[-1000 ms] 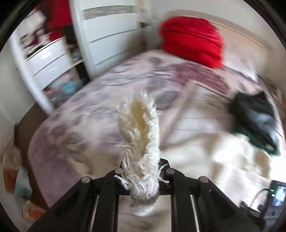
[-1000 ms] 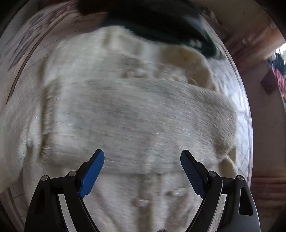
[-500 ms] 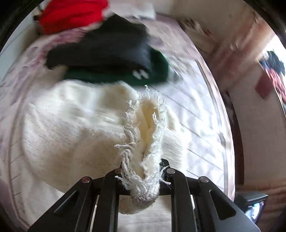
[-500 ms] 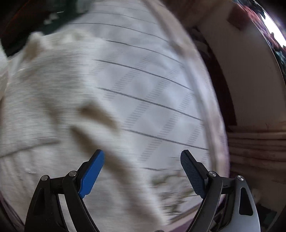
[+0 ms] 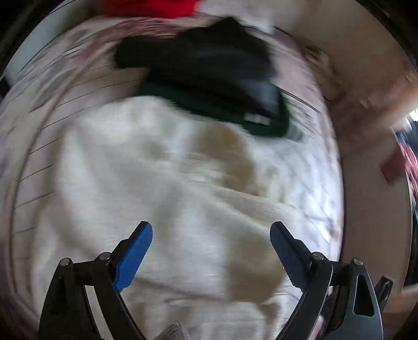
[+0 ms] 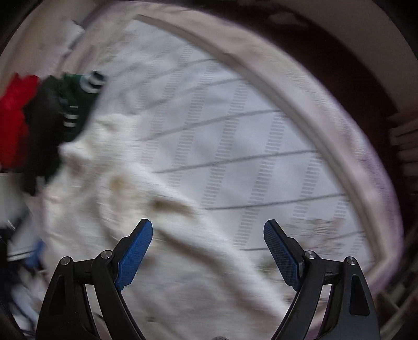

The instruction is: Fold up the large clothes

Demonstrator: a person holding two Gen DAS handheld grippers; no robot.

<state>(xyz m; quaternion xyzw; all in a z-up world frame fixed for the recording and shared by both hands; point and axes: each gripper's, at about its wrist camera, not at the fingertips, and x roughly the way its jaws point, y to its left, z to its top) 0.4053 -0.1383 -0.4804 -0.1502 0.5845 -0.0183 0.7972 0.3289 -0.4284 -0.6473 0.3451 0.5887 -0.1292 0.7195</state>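
Note:
A large cream knitted garment [image 5: 146,183] lies spread and rumpled on the bed; it also shows in the right wrist view [image 6: 162,248]. My left gripper [image 5: 211,236] is open and empty just above it, blue pads wide apart. My right gripper [image 6: 208,234] is open and empty over the garment's right edge, where it meets the bedspread. Both views are motion-blurred.
A black garment [image 5: 203,60] on a green one [image 5: 261,123] lies beyond the cream garment, with red cloth [image 5: 156,6] behind; the same pile [image 6: 52,109] shows at the left in the right wrist view. The striped white bedspread [image 6: 248,136] ends at the bed edge [image 6: 326,125].
My left gripper has let go of the cream fringed edge it held and now stands open. The garment has dropped flat. The right gripper swung to the right, still open.

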